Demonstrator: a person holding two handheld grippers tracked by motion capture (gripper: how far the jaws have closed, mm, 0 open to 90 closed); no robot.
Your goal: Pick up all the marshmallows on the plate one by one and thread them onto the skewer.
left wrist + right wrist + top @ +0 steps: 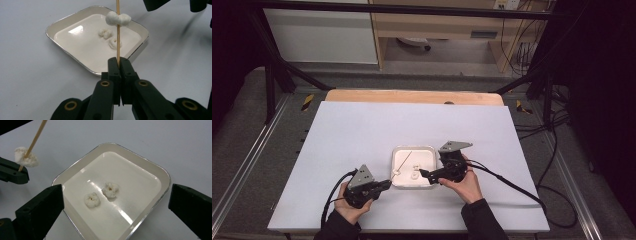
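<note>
Wooden skewer [117,32] clamped between the shut jaws of the left gripper [120,66], one white puffed piece [118,18] already threaded on it and held over the near-left rim of the tray [62,21]. Right gripper [115,202] jaws stand wide apart, empty, straddling two loose pieces [101,194] near the tray's centre. To thread the next well, pinch it lightly (it likely crumbles) and keep the skewer steady. High view adds both hands at the table's [362,125] near edge.
</note>
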